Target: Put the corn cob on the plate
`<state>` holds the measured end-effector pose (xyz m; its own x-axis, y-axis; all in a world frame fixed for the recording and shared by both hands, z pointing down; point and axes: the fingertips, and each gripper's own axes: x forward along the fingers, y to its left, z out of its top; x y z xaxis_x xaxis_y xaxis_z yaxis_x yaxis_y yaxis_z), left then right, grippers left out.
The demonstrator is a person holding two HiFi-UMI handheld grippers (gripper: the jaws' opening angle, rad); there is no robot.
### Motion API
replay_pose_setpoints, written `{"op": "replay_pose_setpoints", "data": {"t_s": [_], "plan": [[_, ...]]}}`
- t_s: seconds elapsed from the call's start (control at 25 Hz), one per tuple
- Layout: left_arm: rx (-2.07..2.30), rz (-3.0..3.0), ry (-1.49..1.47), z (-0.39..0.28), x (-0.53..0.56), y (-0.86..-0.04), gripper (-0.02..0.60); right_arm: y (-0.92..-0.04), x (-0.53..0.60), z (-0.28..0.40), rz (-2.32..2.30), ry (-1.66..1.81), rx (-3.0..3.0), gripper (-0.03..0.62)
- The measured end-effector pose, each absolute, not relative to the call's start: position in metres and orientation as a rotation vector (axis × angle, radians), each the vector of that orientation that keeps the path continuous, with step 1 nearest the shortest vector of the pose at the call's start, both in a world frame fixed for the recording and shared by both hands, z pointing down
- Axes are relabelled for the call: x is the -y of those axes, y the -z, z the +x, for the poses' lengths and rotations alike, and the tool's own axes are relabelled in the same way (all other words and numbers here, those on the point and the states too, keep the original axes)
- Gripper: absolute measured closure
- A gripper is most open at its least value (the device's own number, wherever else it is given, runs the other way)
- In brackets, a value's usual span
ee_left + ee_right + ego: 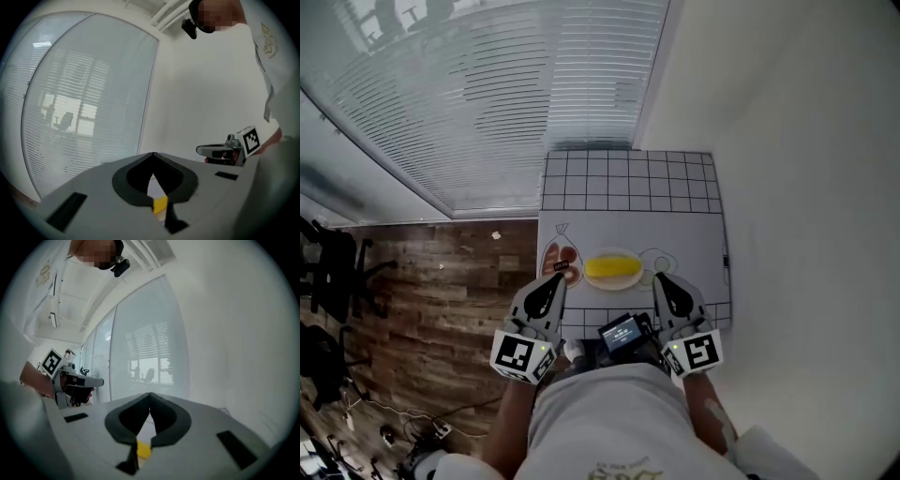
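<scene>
A person's white shirt fills the foreground. Beyond it, the corn cob lies on the white gridded mat; whether a plate sits under it cannot be told. The left gripper and right gripper flank it from above, jaws pressed together, empty. Wooden floor lies left.
</scene>
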<state>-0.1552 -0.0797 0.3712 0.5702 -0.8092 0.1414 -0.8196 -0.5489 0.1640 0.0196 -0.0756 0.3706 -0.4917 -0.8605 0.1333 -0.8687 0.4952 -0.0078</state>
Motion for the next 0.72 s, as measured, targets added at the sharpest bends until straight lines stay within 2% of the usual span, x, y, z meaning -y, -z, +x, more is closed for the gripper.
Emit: {"op": "replay_pose_setpoints", "data": {"t_s": [0.48, 0.72], "plan": [[1.538, 2.613, 0.037, -0.158, 0.086, -0.328, 0.574, -0.342, 0.08, 0.012, 1.613, -0.053, 2.604, 0.587], [1.518, 2.66, -0.025, -0.153, 0.087, -0.327, 0.574, -0.349, 0.084, 0.004, 1.58, -0.08, 2.602, 0.588]]}}
